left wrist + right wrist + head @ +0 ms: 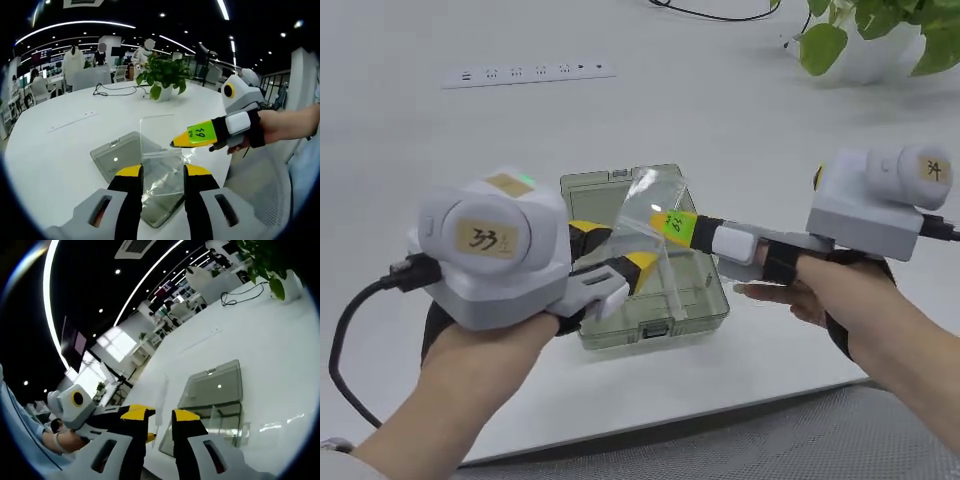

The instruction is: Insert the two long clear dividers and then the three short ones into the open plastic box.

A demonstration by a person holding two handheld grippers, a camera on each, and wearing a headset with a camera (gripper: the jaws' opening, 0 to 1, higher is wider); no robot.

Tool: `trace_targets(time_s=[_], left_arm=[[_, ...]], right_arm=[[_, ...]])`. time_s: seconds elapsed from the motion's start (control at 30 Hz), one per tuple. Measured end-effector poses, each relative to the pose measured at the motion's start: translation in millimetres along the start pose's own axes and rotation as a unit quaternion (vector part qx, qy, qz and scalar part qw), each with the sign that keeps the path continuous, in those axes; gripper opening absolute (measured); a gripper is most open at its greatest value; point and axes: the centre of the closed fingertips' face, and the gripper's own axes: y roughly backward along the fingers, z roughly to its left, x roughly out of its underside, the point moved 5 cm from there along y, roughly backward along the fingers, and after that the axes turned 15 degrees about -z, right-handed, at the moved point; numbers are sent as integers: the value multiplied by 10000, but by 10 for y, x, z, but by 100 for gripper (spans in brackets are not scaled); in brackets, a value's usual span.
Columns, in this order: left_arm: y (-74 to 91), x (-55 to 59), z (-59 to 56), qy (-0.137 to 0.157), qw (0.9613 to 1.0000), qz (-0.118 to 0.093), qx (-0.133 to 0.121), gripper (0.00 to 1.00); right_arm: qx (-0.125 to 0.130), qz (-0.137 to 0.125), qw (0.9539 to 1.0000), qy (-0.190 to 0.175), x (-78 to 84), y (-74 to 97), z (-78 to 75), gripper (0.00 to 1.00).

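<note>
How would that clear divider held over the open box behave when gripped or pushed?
The clear divider is probably stiff: it stands flat and unbowed over the box with the right hand-held gripper pinching one edge. Edge-on in the right gripper view it looks very thin, so it is likely light. Its glossy surface may slip in the jaws.

Head view is bright and flat, and the white table (740,110) is almost washed out, with only faint shadows under my jaws. Ceiling strips (46,290) glow way above them. The clear sheet (655,205) between my jaws catches glare. Both fisheye views bend hard at the edges, and the far background's soft.
</note>
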Motion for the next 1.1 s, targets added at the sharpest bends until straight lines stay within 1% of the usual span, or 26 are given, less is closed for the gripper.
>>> trace_targets(time_s=[0.1, 0.37, 0.4, 0.47, 0.57, 0.7, 0.9, 0.97, 1.0, 1.1], left_arm=[[-1, -3, -2, -29, 10000, -32, 10, 30], [-7, 16, -13, -52, 10000, -34, 42, 30], [-6, 19, -15, -45, 10000, -29, 39, 30], [-7, 17, -17, -39, 10000, -37, 32, 30], [-8, 18, -13, -49, 10000, -35, 27, 30], [-7, 19, -14, -68, 10000, -40, 25, 30], [-14, 31, -20, -158, 9998, -73, 63, 31], [-6, 31, -21, -265, 9996, -64, 70, 32], [-11, 27, -24, -337, 9993, -65, 119, 33], [-7, 37, -44, -311, 9994, -55, 138, 42]], right_arm=[[19, -24, 9999, -119, 14, 5, 10, 15], [19, -2, 9998, -173, 53, 19, 24, 4], [14, 8, 9998, -211, 59, 21, 30, 4], [32, -15, 9995, -303, 37, 10, -17, 3], [44, -7, 9992, -403, 43, 10, -1, 3], [90, 21, 9991, -424, 49, 12, 11, 2], [144, 32, 9987, -495, 49, 14, 13, 2], [169, 51, 9986, -500, 51, 19, 9, 2], [180, 48, 9986, -498, 49, 23, 4, 2], [227, 39, 9985, -499, 40, 31, -14, 2]])
